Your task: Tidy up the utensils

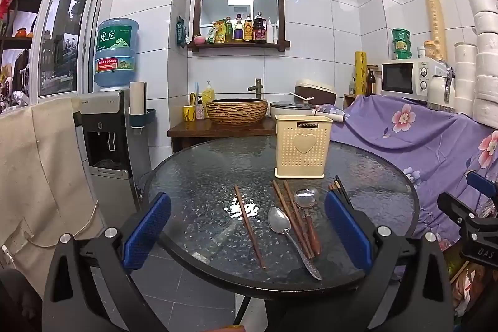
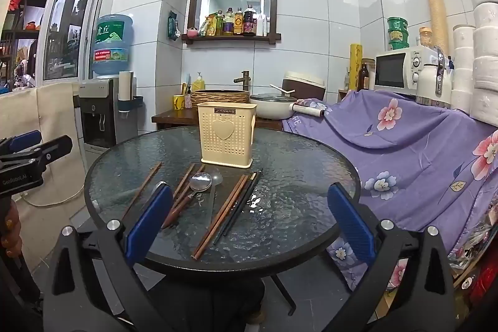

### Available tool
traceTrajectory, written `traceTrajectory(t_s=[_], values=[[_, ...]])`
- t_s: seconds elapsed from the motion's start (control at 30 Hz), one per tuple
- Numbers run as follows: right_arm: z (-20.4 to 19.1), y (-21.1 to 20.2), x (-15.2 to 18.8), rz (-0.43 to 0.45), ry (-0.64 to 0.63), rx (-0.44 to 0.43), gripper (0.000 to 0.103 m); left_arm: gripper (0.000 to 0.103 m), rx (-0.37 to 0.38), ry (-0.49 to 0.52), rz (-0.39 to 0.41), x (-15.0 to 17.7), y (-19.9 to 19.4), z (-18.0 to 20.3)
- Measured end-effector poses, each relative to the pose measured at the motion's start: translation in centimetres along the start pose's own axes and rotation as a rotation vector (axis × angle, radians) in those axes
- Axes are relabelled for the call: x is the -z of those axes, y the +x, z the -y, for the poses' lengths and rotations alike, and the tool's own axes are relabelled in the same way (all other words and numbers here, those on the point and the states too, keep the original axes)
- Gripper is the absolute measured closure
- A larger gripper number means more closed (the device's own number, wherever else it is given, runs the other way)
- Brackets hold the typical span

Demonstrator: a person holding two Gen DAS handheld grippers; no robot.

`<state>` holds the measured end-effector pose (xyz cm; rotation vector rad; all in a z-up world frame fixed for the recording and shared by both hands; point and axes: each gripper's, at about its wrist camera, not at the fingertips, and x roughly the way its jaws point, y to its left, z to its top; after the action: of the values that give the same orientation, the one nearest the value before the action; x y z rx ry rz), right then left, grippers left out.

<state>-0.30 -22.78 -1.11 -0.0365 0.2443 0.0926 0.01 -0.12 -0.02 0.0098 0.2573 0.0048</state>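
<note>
In front of the cream holder (image 1: 303,145) on the glass table (image 1: 193,176) lie wooden chopsticks (image 1: 249,226) and two spoons (image 1: 291,234): light, rigid, slippery on glass. Grasp mid-shaft. Left gripper (image 1: 247,234) and right gripper (image 2: 247,223): jaws fully spread, empty.

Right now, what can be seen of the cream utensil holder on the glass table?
The utensil holder is a cream, plastic-looking rectangular box, open at the top. Its front wall is perforated with small holes around a raised heart, and a dark label sits under the rim. It stands upright on a wider base, on the far half of the round glass table, beyond the chopsticks and spoons. Nothing shows above its rim; its inside is hidden. Nothing but the table touches it.
</note>
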Motion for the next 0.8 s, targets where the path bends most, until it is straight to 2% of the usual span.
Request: traceTrajectory(t_s=[0.8], values=[[0.08, 0.06, 0.04, -0.004, 0.016, -0.003, 0.005, 0.006, 0.022, -0.017, -0.010, 0.35, 0.08, -0.42]])
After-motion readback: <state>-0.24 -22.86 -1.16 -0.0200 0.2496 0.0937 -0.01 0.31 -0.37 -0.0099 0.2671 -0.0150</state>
